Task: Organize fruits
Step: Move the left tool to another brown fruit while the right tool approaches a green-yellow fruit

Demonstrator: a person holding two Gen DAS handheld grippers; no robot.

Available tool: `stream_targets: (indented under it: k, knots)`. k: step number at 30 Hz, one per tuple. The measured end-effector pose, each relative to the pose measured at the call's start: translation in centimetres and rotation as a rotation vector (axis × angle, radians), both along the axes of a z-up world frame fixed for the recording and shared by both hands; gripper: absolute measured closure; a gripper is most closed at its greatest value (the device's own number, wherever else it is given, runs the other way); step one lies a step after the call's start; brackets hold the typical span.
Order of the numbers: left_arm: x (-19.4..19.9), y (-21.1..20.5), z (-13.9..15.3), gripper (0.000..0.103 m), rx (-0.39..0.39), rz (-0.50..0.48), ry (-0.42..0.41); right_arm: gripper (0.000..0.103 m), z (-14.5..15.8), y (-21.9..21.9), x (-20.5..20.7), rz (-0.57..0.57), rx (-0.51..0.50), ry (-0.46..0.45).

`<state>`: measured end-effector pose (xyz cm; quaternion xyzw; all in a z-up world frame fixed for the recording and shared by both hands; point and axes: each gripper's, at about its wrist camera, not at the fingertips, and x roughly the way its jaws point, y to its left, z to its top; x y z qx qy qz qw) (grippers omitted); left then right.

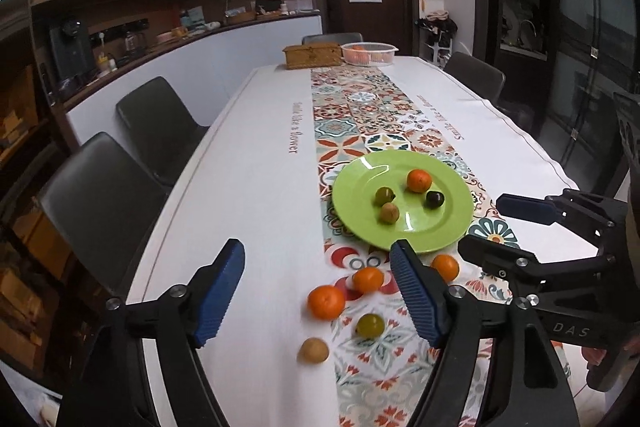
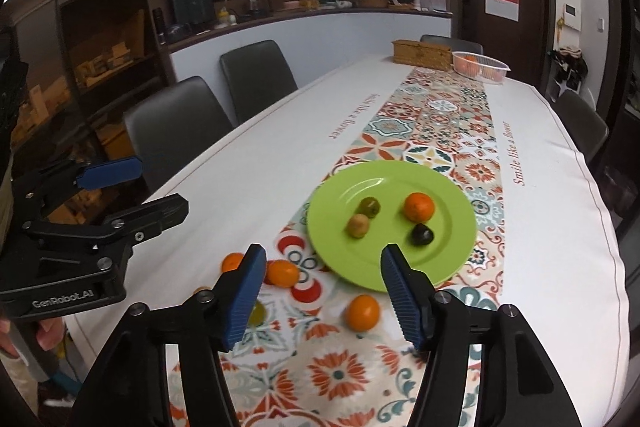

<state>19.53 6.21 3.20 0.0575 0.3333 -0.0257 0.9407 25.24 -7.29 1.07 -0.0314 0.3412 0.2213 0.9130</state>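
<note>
**Fruits half gathered on a green plate, both grippers empty above the table**

A green plate [image 1: 360, 195] is sitting on the patterned runner [image 1: 360, 115] of a long table. Four small fruits are resting on the plate: an orange one [image 1: 419, 180], a green one [image 1: 385, 195], a tan one [image 1: 389, 213] and a near-black one [image 1: 434, 199]. Just in front of the plate, five more are lying loose on the runner: three orange fruits [image 1: 326, 302], one green [image 1: 370, 325] and one tan [image 1: 314, 349].

The left gripper [image 1: 318, 297] is hovering over the loose fruits with its jaws apart and nothing between them. The right gripper [image 2: 323, 297] is hanging over the plate's near rim, jaws likewise apart and empty.

The fruits are round and smooth, so a glancing touch could send one rolling toward the table edge. The two grippers are also working close together beside the plate and could collide.
</note>
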Motion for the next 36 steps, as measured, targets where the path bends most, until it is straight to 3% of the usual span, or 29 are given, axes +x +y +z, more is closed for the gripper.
stream_targets:
  k: [7, 17, 32, 36]
  knots:
    - [-3.2, 1.2, -0.6, 0.021, 0.026, 0.014, -0.048, 0.042, -0.8, 1.6, -1.9, 0.051, -0.003, -0.033]
    - [-4.8, 3.3, -3.9, 0.021, 0.032, 0.005, -0.021, 0.042, -3.4, 4.0, -2.4, 0.111, -0.015, 0.020]
    - [-4.8, 3.7, -8.8, 0.022, 0.098, -0.161, 0.000, 0.042, -7.1, 7.1, -2.3, 0.192, -0.160, 0.069]
    - [-4.3, 3.4, -9.8, 0.028, 0.097, -0.213, 0.032, 0.042, -8.0, 7.5, -2.1, 0.216, -0.182, 0.086]
